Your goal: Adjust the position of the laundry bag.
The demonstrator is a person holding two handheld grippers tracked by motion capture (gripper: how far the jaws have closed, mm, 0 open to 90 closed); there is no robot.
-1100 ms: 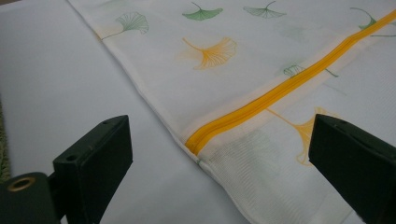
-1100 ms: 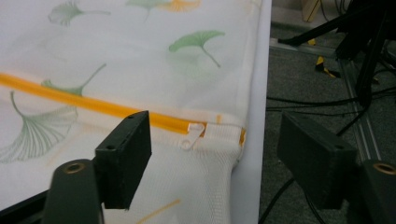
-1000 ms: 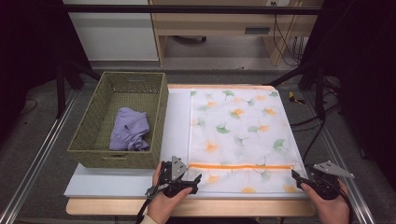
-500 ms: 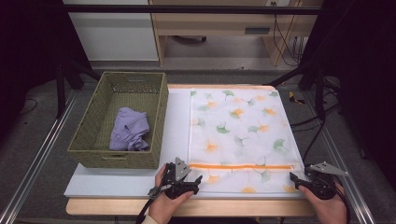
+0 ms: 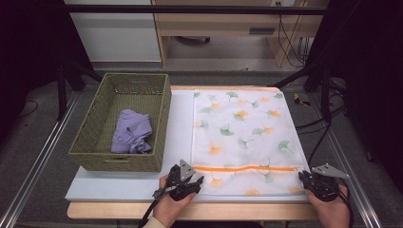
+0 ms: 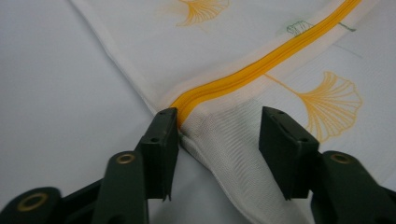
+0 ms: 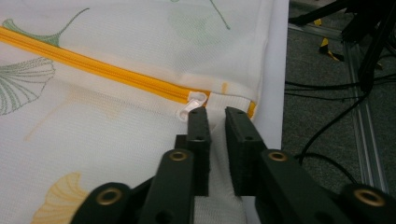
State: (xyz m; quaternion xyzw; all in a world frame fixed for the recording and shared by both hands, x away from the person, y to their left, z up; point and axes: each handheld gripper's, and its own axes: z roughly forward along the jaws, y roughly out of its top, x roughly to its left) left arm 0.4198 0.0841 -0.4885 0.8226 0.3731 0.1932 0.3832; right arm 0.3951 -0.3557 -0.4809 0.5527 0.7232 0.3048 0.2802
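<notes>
At the bag's (image 5: 244, 137) near corners by the zipper (image 5: 247, 168), your left gripper (image 6: 217, 135) has been closing, jaws half open around a fold; your right gripper (image 7: 217, 122) has closed, pinching mesh beside the pull (image 7: 192, 106).

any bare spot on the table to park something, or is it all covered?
Bare strip of table between basket and mesh bag, widening along the front edge under the basket. Basket holds purple cloth, its far half free. Front bag corners crowded: left claw, right claw.
</notes>
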